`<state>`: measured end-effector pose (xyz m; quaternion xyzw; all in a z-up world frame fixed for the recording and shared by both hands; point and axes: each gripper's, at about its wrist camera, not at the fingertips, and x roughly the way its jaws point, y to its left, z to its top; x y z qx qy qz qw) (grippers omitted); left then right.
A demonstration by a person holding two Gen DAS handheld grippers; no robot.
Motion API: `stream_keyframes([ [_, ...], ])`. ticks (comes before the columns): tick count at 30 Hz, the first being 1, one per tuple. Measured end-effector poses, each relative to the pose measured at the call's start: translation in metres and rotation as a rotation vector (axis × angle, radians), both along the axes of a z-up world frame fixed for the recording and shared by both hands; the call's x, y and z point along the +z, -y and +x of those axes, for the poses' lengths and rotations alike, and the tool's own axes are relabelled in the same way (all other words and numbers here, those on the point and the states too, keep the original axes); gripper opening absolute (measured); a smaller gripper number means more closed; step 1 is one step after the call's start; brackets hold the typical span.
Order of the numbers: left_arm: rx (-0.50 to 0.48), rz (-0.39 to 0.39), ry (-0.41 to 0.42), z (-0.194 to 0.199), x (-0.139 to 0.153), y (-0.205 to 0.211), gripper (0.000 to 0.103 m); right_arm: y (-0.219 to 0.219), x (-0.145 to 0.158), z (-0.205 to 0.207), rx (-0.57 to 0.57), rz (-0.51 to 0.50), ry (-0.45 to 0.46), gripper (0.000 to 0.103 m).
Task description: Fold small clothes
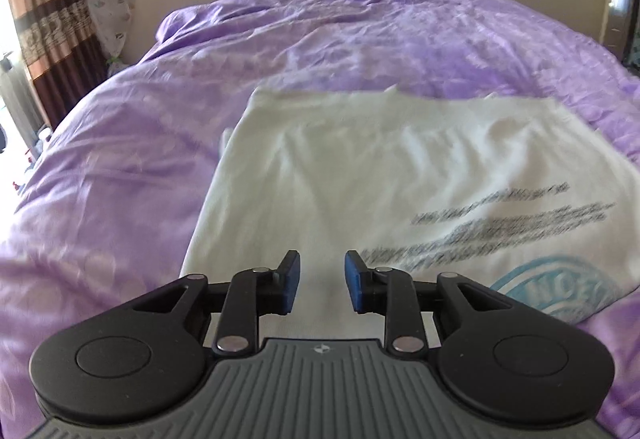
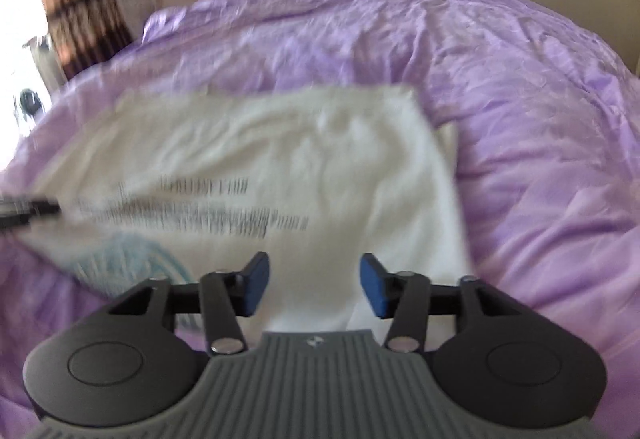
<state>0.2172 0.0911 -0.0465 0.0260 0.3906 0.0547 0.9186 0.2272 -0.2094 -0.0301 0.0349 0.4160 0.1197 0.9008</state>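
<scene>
1. Lying flat on the purple bedspread, the white T-shirt shows as a rough rectangle, its printed lines of text and blue round logo facing up at the near end
2. No sleeve sticks out at either side in either view; a narrow strip of white peeks from under the garment's right edge in the right wrist view, so I judge the sides already folded in, though blur prevents certainty
3. Left gripper: jaws apart, nothing between the blue pads, poised over the near-left part of the shirt; contact with the cloth cannot be confirmed
4. Right gripper: jaws wide apart, empty, above the near-right corner of the white T-shirt
5. Assessment: task partly done. Remaining, in my judgement, is at least one lengthwise fold bringing the near end over the far hem
6. Curtain and wall beyond the bed play no part
</scene>
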Motion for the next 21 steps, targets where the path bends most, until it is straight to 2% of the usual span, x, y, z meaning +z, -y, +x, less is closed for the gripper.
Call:
stream_keyframes([
  [3, -0.049, -0.058, 0.004, 0.014, 0.01, 0.009, 0.036, 0.025, 0.014, 0.019, -0.052, 0.051, -0.011, 0.065],
  [7, -0.14, -0.202, -0.018, 0.035, 0.006, 0.023, 0.036, 0.06, 0.009, 0.044, -0.165, 0.092, -0.06, 0.066],
  [13, -0.151, -0.191, -0.093, 0.079, -0.026, 0.043, 0.036, 0.1, -0.018, 0.063, -0.257, 0.315, -0.134, 0.066],
  [16, -0.134, -0.127, -0.12, 0.093, -0.044, 0.051, 0.036, 0.111, -0.035, 0.069, -0.28, 0.397, -0.167, 0.065],
  [21, -0.149, -0.053, -0.098, 0.116, -0.055, 0.062, 0.036, 0.123, -0.056, 0.09, -0.269, 0.49, -0.194, 0.063],
])
